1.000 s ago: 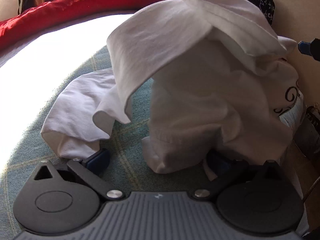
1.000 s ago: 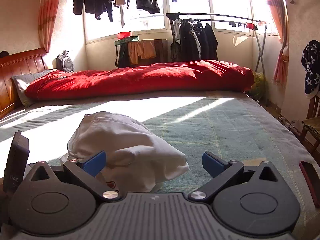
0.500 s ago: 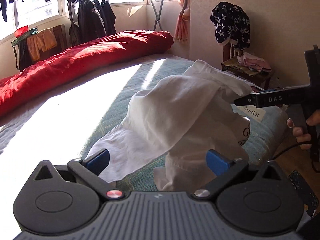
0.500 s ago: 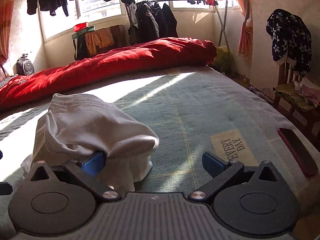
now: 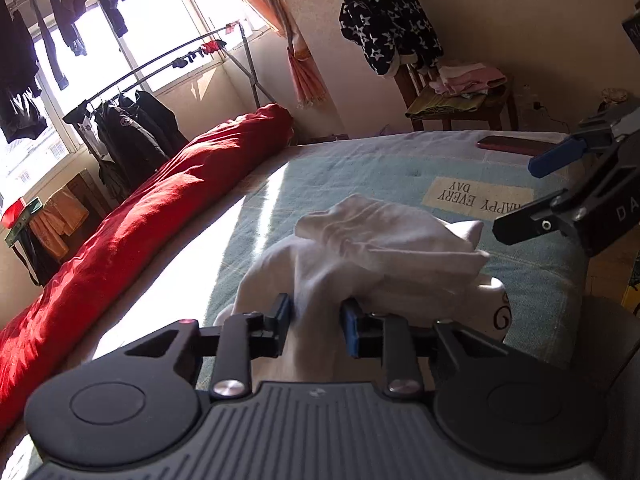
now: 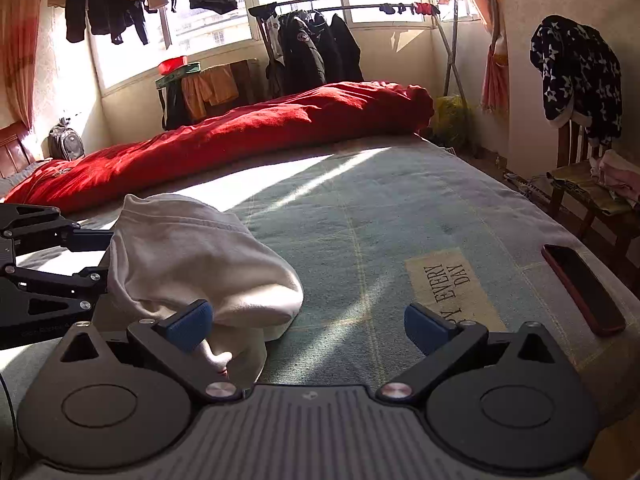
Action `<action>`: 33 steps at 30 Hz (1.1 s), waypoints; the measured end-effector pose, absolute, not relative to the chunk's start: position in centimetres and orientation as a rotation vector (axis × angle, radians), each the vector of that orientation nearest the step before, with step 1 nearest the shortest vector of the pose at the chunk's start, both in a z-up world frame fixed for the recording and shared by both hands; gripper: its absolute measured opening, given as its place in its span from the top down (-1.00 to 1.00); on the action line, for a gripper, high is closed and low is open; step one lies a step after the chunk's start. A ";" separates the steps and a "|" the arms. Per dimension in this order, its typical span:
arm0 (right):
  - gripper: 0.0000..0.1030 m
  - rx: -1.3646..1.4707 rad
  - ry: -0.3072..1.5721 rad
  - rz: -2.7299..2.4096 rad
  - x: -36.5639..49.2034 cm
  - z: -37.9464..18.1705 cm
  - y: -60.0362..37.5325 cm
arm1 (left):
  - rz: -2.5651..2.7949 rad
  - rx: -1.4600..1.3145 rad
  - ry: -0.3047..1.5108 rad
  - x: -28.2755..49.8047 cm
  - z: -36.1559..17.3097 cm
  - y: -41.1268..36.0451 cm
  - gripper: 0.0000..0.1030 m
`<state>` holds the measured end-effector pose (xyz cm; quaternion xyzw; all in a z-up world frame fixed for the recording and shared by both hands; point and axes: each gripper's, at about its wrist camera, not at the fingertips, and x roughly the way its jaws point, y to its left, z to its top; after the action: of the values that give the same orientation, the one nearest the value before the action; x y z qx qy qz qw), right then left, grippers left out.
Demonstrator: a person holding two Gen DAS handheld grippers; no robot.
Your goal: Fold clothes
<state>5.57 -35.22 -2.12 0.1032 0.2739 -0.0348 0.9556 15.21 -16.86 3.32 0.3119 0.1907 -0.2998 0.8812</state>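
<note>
A white garment lies bunched in a heap on the green checked bed sheet. My left gripper is closing its jaws on a fold at the heap's near side, and the cloth fills the narrow gap between the pads. In the right wrist view the same garment sits at the left. There my right gripper stands open over the sheet, its left pad against the heap's lower edge. The right gripper also shows at the right of the left wrist view, jaws apart.
A rolled red quilt runs along the bed's far side. A dark red phone lies near the right bed edge, beside a printed label. A wooden chair with clothes stands past the bed, and a clothes rack by the window.
My left gripper went from wide open to nearly shut around the white cloth while rising and rolling. The garment slumped into a lower heap. My right gripper shifted slightly and stayed open.
</note>
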 end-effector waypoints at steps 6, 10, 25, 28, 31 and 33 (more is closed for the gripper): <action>-1.00 0.212 0.530 -0.066 5.2 -1.9 -35.6 | -0.413 0.624 0.412 17.3 4.8 -12.0 0.67; -1.00 0.231 0.533 -0.047 5.5 -2.0 -35.4 | -0.279 0.552 0.495 20.2 4.7 -7.2 0.72; -1.00 0.210 0.547 0.010 6.0 -2.0 -33.3 | -0.576 -0.113 0.675 18.7 5.0 1.1 0.03; -1.00 0.214 0.551 0.021 6.1 -2.1 -32.8 | -0.632 -0.252 0.708 19.7 3.7 1.5 0.00; -1.00 0.204 0.556 0.025 6.0 -2.0 -32.5 | -0.648 -0.360 0.729 21.4 2.2 1.6 -0.08; -1.00 0.192 0.558 0.019 5.9 -1.9 -32.3 | -0.647 -0.438 0.752 22.6 1.1 1.7 -0.13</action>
<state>5.88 -32.28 -1.90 0.0947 0.2747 0.0092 0.9568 22.58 1.75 1.12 -0.2082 0.3580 -0.3078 0.8566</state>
